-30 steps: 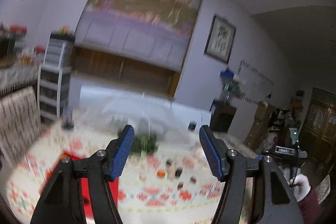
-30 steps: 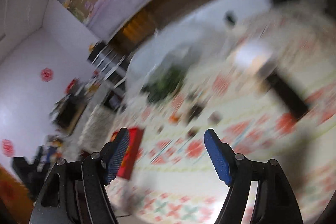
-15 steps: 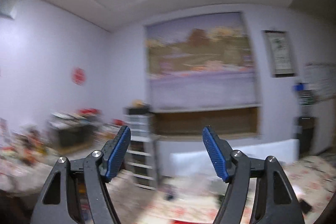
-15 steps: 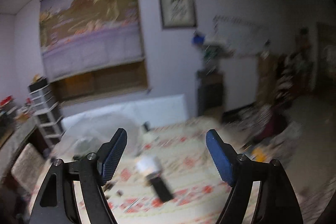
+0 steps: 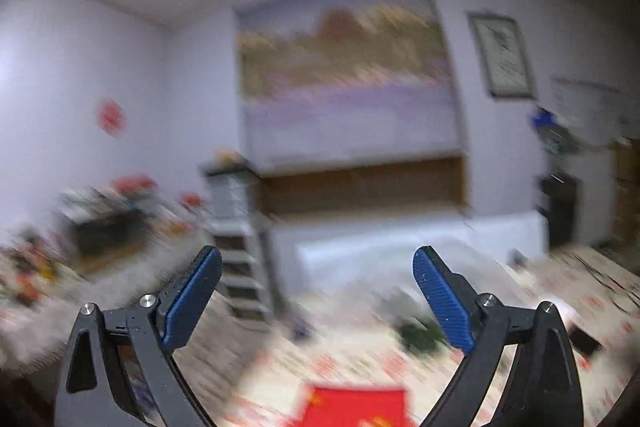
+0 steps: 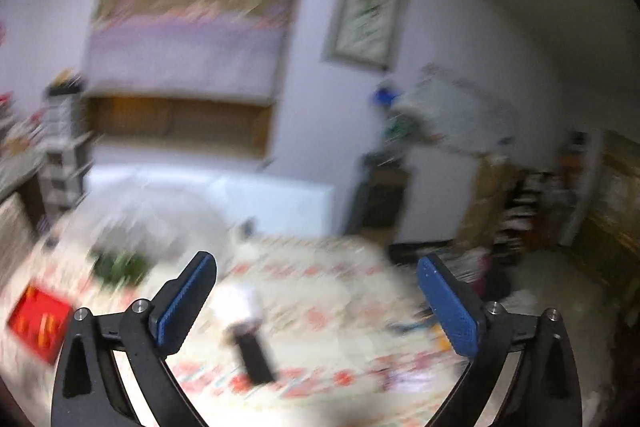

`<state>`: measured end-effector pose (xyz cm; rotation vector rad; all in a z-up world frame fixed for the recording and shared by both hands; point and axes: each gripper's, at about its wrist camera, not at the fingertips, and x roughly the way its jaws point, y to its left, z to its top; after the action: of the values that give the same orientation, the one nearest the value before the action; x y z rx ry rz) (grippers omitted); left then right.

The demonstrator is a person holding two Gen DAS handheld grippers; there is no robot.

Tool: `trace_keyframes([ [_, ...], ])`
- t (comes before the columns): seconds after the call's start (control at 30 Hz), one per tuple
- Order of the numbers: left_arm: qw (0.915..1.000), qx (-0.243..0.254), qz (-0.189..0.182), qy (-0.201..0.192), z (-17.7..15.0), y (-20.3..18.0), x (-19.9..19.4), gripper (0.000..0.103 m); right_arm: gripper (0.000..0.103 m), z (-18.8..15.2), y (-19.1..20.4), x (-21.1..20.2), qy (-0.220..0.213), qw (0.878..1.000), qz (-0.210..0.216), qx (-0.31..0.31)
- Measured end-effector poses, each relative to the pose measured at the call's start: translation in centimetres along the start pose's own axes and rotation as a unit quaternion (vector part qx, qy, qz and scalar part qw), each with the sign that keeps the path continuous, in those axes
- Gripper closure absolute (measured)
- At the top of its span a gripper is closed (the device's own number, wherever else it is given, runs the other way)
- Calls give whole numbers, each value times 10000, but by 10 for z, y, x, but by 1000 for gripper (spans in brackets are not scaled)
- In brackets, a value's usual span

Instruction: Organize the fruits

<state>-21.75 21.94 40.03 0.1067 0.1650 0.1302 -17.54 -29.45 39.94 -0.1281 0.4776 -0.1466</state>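
Both views are blurred by motion and I cannot make out any fruit. My left gripper [image 5: 318, 291] is open and empty, held high and aimed at the far wall. My right gripper [image 6: 316, 295] is open and empty above the patterned tablecloth [image 6: 328, 311]. A dark green clump [image 6: 120, 267] lies at the table's left in the right wrist view and shows in the left wrist view [image 5: 420, 335] too. A red flat box [image 6: 38, 323] lies at the table's left edge, also low in the left wrist view [image 5: 356, 407].
A white and black object [image 6: 244, 323] lies on the table between my right fingers. A white bench [image 6: 208, 195] runs behind the table. A drawer unit [image 5: 236, 239] stands at the left wall. Cluttered shelves [image 6: 520, 211] stand at the right.
Both grippers have swung about quickly. The left view tilted back down, so the table shows again at its bottom. The right view shifted and shows more of the table's left side.
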Motion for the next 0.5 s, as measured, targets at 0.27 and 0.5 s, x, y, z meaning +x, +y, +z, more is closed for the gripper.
trace_keyframes([
  [0.27,9627,-820,-1985,1644,-176,-106,137,12,10,-186,145,209,1726,9402,2741,1055],
  [0.5,9310,-290,-2431,2707,-247,-185,223,61,25,-217,240,275,2263,9240,3038,518],
])
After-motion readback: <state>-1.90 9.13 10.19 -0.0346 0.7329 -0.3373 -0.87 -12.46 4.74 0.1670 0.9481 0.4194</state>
